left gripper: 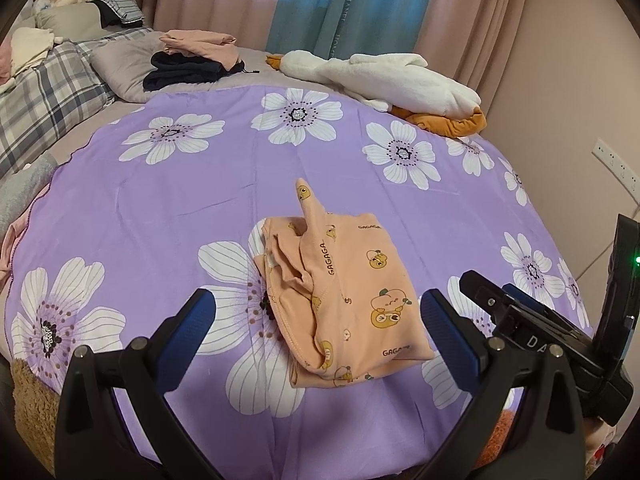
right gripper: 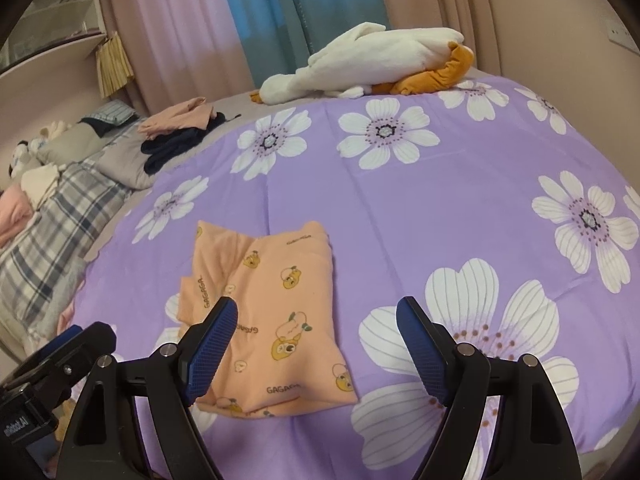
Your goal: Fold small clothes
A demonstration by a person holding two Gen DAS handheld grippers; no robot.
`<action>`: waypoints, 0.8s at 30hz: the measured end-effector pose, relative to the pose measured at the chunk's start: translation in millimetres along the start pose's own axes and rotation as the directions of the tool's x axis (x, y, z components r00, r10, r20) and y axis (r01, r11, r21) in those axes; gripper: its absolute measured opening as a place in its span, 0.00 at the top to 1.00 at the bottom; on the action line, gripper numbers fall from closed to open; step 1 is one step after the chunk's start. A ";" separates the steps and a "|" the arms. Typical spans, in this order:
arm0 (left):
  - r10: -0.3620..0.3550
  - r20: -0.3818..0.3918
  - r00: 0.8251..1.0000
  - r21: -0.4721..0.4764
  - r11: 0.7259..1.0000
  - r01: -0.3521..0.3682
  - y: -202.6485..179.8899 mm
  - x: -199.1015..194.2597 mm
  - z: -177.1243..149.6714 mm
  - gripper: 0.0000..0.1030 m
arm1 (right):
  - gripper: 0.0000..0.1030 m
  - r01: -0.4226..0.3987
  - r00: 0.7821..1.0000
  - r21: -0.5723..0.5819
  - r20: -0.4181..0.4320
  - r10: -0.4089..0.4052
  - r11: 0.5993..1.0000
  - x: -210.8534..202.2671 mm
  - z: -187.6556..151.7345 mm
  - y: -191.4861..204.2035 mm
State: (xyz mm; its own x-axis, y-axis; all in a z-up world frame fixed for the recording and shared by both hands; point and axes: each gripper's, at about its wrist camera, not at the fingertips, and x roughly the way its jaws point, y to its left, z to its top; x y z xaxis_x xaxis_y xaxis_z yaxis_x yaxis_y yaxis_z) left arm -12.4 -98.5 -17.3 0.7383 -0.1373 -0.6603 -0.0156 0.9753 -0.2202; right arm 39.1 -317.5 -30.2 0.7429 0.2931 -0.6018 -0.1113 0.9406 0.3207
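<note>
A small peach garment (left gripper: 344, 300) printed with cartoon animals lies folded into a compact bundle on the purple flowered sheet (left gripper: 200, 184). One narrow end of it sticks up toward the far side. My left gripper (left gripper: 316, 312) hovers over its near edge, open, fingers either side and apart from the cloth. In the right wrist view the same garment (right gripper: 272, 320) lies left of centre. My right gripper (right gripper: 316, 320) stands open above its right part, nothing between the blue pads (right gripper: 212, 348).
A white and orange plush goose (left gripper: 380, 76) lies at the far edge of the bed. A pile of pink and dark clothes (left gripper: 192, 60) sits on grey bedding at the far left, beside a plaid pillow (left gripper: 44, 100). Curtains (left gripper: 340, 4) hang behind.
</note>
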 end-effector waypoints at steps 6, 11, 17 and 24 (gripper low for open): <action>0.018 0.004 1.000 0.005 1.000 -0.018 1.4 -1.7 -0.7 0.01 | 0.21 0.006 1.000 -0.008 -0.005 -0.006 1.000 2.2 -1.0 2.9; -0.010 -0.004 1.000 0.000 1.000 0.010 0.9 -4.0 -1.1 0.01 | 0.21 0.009 1.000 -0.010 -0.008 -0.009 1.000 2.8 -1.4 4.6; -0.012 -0.004 1.000 0.001 1.000 0.012 1.0 -5.3 -0.7 0.01 | 0.21 0.011 1.000 -0.013 -0.009 -0.011 1.000 2.9 -2.2 6.1; -0.010 -0.006 1.000 0.001 1.000 0.010 0.6 -5.4 -1.3 0.01 | 0.21 0.008 1.000 -0.019 -0.012 -0.009 1.000 3.8 -3.1 6.2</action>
State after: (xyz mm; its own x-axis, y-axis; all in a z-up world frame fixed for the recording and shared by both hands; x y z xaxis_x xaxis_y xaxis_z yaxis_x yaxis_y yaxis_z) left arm -17.3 -97.4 -14.8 0.7345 -0.1476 -0.6624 -0.0078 0.9742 -0.2257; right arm 39.1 -310.0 -32.8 0.7356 0.2871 -0.6136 -0.1174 0.9461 0.3020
